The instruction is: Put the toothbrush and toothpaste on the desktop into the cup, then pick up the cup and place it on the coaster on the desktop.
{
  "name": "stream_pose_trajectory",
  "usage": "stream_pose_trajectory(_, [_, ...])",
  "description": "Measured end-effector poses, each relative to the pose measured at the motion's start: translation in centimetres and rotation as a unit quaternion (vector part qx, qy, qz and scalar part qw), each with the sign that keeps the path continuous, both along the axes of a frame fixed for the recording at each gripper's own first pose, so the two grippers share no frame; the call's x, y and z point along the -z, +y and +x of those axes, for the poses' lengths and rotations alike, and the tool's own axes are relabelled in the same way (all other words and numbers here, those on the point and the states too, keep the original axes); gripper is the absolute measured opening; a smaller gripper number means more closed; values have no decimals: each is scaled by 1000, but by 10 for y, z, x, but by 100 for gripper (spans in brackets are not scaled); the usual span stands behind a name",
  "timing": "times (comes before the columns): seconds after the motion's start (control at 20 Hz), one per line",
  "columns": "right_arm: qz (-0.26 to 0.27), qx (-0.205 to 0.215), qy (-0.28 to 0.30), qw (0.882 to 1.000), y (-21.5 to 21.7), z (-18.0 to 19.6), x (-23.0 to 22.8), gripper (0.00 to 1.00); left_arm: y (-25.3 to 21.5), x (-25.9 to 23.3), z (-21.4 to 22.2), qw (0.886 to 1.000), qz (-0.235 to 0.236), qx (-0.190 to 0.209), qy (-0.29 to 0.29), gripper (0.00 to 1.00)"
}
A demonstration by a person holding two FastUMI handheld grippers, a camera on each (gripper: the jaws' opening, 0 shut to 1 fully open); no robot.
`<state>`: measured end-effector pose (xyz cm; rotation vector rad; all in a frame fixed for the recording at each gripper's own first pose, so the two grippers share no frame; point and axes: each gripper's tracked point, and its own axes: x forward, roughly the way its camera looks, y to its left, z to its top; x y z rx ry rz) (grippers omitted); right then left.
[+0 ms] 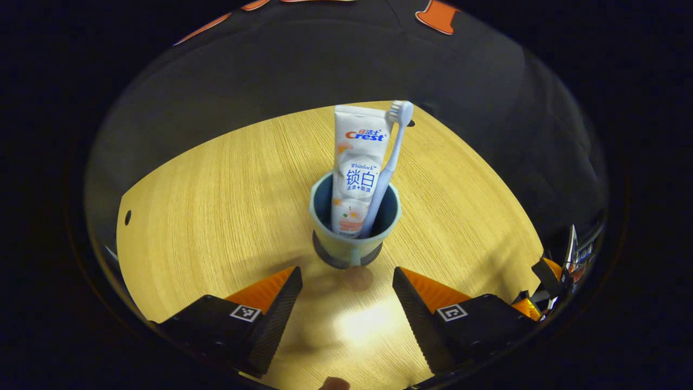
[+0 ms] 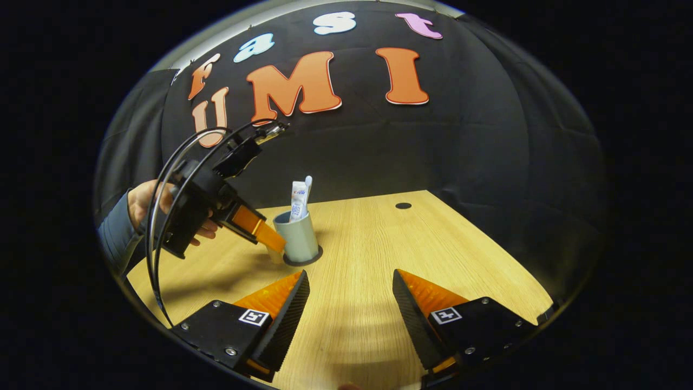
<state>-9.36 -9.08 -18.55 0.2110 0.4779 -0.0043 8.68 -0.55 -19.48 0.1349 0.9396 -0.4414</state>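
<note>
Cup [image 1: 354, 227] on coaster [image 1: 346, 259], dead ahead at 12 o'clock of left hand-held gripper [image 1: 346, 295], jaws apart, empty; right hand-held gripper [image 2: 351, 295] farther, also apart.

A pale wooden desk [image 2: 379, 260] with fine grain fills the foreground, with a small dark round hole [image 2: 403, 206] near its far edge. Black cloth [image 2: 487, 151] hangs behind it. Light glares off the desk's near part.

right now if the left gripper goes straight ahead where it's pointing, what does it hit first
Most likely the cup, which stands on its dark coaster centred just ahead of the open jaws, with toothpaste and toothbrush inside. The exact gap is hard to judge.
</note>
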Motion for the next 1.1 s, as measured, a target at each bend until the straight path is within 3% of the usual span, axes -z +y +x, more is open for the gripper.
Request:
stream_pose_trajectory(0.3, [-30, -4, -47, 998, 21, 44, -48, 93, 64, -62, -4, 994, 2, -37, -107, 100])
stream_pose_trajectory(0.6, [-90, -38, -111, 989, 56, 88, -108, 93, 132, -107, -12, 975, 14, -92, -200, 100])
stream_pose_trajectory(0.85, [-99, -37, -162, 981, 89, 119, -157, 93, 194, -154, -15, 941, 28, -153, -301, 100])
stream_pose_trajectory(1.1, [-88, -22, -208, 974, 120, 133, -181, 94, 218, -185, -33, 911, -1, -173, -375, 100])
